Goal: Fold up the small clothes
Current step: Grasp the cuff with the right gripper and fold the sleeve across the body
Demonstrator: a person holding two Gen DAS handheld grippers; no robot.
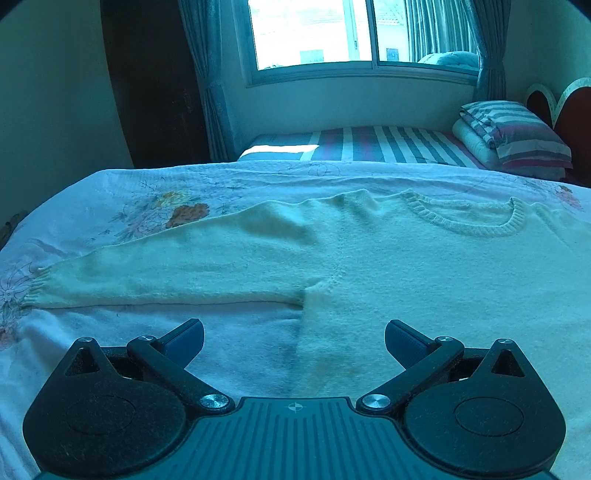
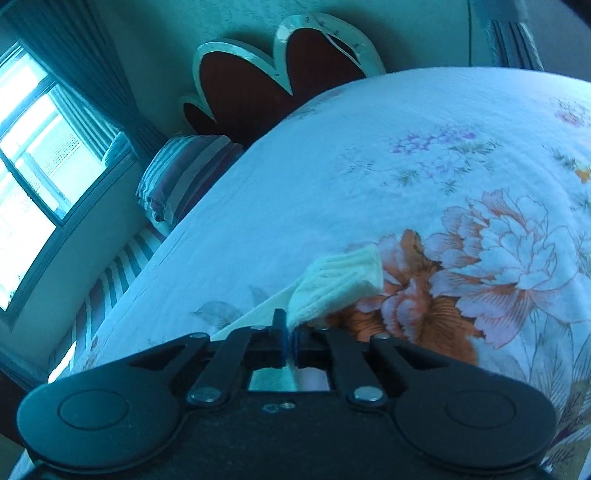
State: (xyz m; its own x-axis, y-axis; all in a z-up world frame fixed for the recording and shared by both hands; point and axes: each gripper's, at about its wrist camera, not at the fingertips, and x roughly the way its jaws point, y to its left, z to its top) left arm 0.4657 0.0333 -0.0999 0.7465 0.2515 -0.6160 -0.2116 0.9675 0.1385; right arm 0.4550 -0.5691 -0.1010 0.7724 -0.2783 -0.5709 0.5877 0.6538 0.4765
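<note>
A cream knitted sweater (image 1: 424, 273) lies flat on the flowered bed sheet (image 1: 110, 206), round neckline (image 1: 476, 221) at the far side. Its left sleeve (image 1: 166, 273) stretches out to the left and ends in a ribbed cuff (image 1: 37, 291). My left gripper (image 1: 294, 341) hovers open over the sweater's left side seam, below the armpit, nothing between its fingers. In the right wrist view my right gripper (image 2: 290, 341) is shut on the other sleeve just behind its ribbed cuff (image 2: 340, 282), which sticks out beyond the fingers above the sheet (image 2: 332, 177).
A second bed with a striped sheet (image 1: 369, 144) and a folded striped quilt (image 1: 517, 136) stands beyond, under the window (image 1: 332, 33). A scalloped dark headboard (image 2: 258, 85) rises at the bed's head. Curtains (image 1: 210, 85) hang beside the window.
</note>
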